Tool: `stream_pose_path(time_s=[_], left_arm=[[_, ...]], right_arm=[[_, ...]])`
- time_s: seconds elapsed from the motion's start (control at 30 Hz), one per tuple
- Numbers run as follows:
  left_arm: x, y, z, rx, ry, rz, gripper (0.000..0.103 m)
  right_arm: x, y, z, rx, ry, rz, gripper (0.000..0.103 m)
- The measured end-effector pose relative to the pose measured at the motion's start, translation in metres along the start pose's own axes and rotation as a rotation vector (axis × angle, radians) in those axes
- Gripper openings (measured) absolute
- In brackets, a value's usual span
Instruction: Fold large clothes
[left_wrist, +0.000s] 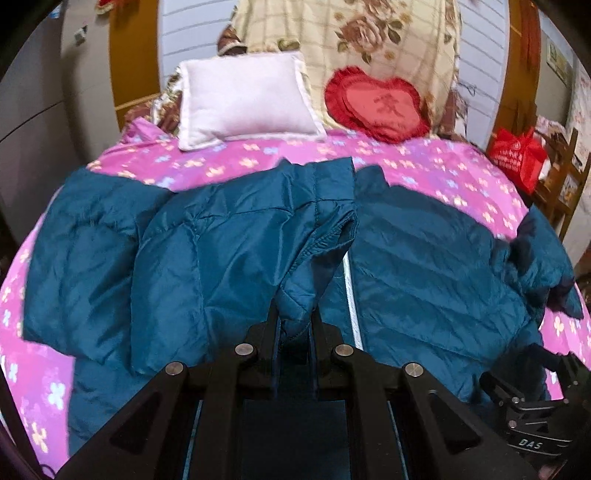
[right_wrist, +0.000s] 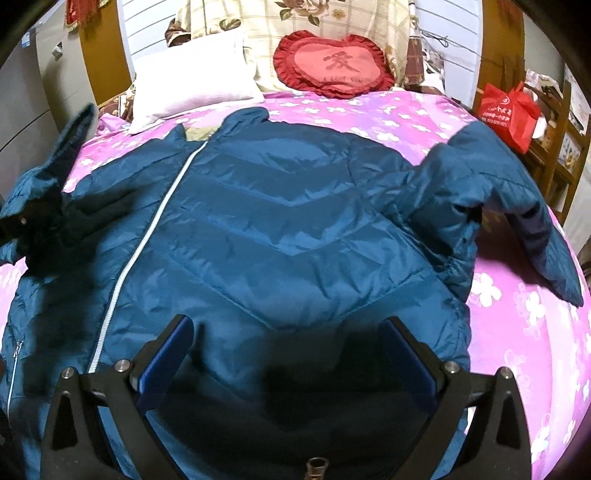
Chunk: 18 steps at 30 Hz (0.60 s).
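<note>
The left gripper (left_wrist: 294, 325) is clamped on a sleeve cuff (left_wrist: 317, 240) of the teal jacket (right_wrist: 280, 229), spread on the pink floral bedspread (right_wrist: 406, 110); "DAS" marks the wide-open right gripper (right_wrist: 288, 354). Beyond, a red heart cushion (right_wrist: 334, 64) bears one Chinese character

Teal jacket (right_wrist: 280, 221) (pink floral bedspread (right_wrist: 406, 110))

Dim indoor light, soft motion blur throughout, heavy fisheye bending with dark vignetted corners in both views.
</note>
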<state>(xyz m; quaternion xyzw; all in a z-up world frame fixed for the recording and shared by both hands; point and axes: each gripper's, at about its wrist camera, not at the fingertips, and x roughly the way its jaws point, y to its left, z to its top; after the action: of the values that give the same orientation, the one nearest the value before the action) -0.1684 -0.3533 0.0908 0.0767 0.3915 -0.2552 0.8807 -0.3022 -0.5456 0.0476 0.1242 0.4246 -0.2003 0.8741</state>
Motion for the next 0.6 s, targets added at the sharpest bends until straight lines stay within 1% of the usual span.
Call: stream_pose_path(time_s=[0.13,0.23,0.3,0.33,0.37,0.4,0.43,0.47,0.5,0.6], left_arm=[[0.027,-0.013,-0.011,0.005,0.072,-0.026,0.000],[0.041,-0.019,-0.018,-0.014,0.115,-0.054,0.000],[0.043,-0.020,-0.019,-0.029,0.113,-0.074,0.000],[0.042,-0.020,-0.019,-0.037,0.109,-0.103,0.000],[0.041,-0.019,-0.019,-0.044,0.115,-0.128,0.003],[0.039,-0.018,-0.018,-0.053,0.133,-0.163,0.014],[0.036,-0.016,-0.017,-0.061,0.147,-0.198,0.022],[0.027,-0.013,-0.016,-0.068,0.152,-0.232,0.024],[0.020,-0.011,-0.014,-0.066,0.146,-0.237,0.025],[-0.014,0.000,-0.010,-0.050,0.092,-0.232,0.028]], right_arm=[[0.003,-0.008,-0.002,0.006,0.010,0.002,0.103],[0.004,-0.012,-0.003,0.015,0.014,0.011,0.103],[0.004,-0.014,-0.004,0.020,0.015,0.018,0.103],[0.003,-0.015,-0.004,0.024,0.015,0.021,0.103],[0.003,-0.015,-0.004,0.027,0.015,0.025,0.103],[0.002,-0.016,-0.003,0.031,0.015,0.029,0.103],[0.001,-0.016,-0.003,0.036,0.015,0.036,0.103],[0.000,-0.016,-0.002,0.041,0.014,0.043,0.103],[-0.001,-0.015,-0.001,0.046,0.012,0.049,0.103],[-0.005,-0.009,0.005,0.068,0.002,0.095,0.103]])
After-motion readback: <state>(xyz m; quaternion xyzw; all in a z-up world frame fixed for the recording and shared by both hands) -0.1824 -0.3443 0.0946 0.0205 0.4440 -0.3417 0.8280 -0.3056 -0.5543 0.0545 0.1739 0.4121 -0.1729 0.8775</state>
